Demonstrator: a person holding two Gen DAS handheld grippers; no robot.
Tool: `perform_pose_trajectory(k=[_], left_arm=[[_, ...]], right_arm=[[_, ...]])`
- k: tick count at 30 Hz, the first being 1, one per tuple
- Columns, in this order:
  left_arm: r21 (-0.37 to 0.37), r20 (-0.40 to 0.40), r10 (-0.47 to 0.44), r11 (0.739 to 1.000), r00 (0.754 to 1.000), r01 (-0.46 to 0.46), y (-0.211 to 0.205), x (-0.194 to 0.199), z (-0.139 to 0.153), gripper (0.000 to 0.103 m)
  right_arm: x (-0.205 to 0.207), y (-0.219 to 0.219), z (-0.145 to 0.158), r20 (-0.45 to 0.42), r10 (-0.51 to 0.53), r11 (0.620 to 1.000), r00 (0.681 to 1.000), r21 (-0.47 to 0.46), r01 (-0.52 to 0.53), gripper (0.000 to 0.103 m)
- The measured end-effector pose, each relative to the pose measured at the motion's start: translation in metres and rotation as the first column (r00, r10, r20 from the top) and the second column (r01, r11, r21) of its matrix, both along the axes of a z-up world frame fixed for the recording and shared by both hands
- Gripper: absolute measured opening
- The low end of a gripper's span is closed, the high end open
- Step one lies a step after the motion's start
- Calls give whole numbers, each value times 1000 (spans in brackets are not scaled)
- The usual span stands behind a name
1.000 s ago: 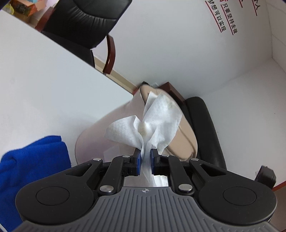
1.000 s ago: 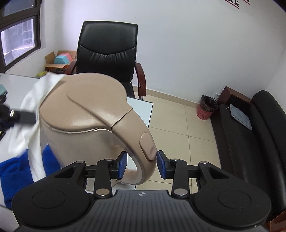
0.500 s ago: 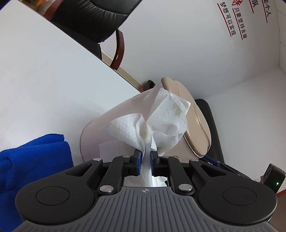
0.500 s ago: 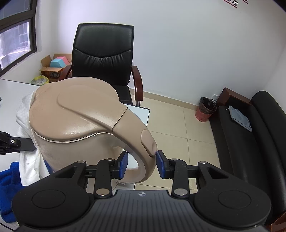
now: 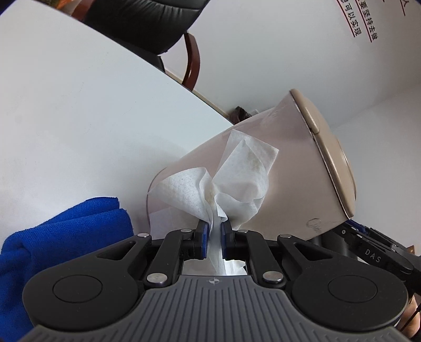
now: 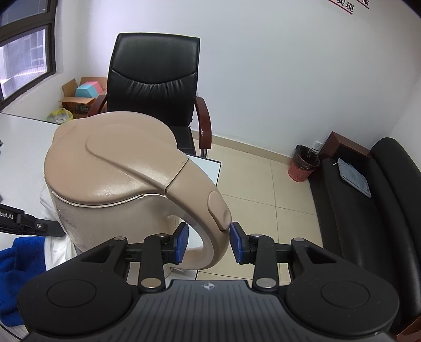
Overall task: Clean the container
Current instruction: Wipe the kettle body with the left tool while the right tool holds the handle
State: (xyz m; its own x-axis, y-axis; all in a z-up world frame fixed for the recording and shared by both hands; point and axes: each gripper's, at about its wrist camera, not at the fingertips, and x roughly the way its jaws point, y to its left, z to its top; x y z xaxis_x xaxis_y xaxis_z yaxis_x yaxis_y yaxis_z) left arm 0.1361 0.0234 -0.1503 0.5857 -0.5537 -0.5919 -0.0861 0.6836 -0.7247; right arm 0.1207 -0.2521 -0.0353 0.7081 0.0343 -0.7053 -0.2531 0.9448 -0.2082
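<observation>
Seemingly one of each task thing shows from the left wrist: one tan kettle (image 5: 294,184), one white wipe (image 5: 231,179) and one folded blue cloth (image 5: 65,231). The left claw (image 5: 213,236) is clamped on the bunched wipe, whose two loose flaps lie against the kettle's side wall; yellowish stains mark the wipe. The kettle appears tilted in this view, lid toward the right, at the corner of the white desk (image 5: 79,118). The cloth lies on the desk just left of the claw, and bare desk stretches to the far edge, where one black chair (image 5: 142,21) stands. From the right wrist, the single kettle (image 6: 115,168) has its lid closed and sits near the desk's (image 6: 21,147) right edge. The right claw (image 6: 209,243) has its two blue pads (image 6: 181,243) on either side of the kettle handle (image 6: 210,223), closed on it. One chair (image 6: 152,79), one red bin (image 6: 302,168) and one black sofa (image 6: 368,210) stand around open tiled floor (image 6: 250,171). The blue cloth (image 6: 18,263) shows at lower left.
</observation>
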Motion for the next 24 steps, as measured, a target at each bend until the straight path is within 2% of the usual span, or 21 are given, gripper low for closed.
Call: perform_pose_trajectory(k=[6,10,15,18,21,24], left_arm=[[57,36,-19,998,999,17,-3,-3,24,7],[45,63,-7,999,998,4,3,-3,43,7],[18,134,26,999,991,-29,13,-3,74,7],[24,148,22,999,989,-26,10,0,75,7],[-11,141,30,1000,990,-29,13,-2,68,8],[13,117,29,999,993,-31,11,0,58,8]], right_arm=[[1,3,1,-3,4,1000,1000,-6,-4,36],[1,2,1,-3,7,1000,1000,-6,-7,36],[0,1,1,-2,10,1000,1000,0,-10,36],[-2,0,1,-1,11,1000,1000,3,-11,36],[-3,-1,1,-1,12,1000,1000,5,-12,36],[-3,-1,1,-1,12,1000,1000,6,-12,36]])
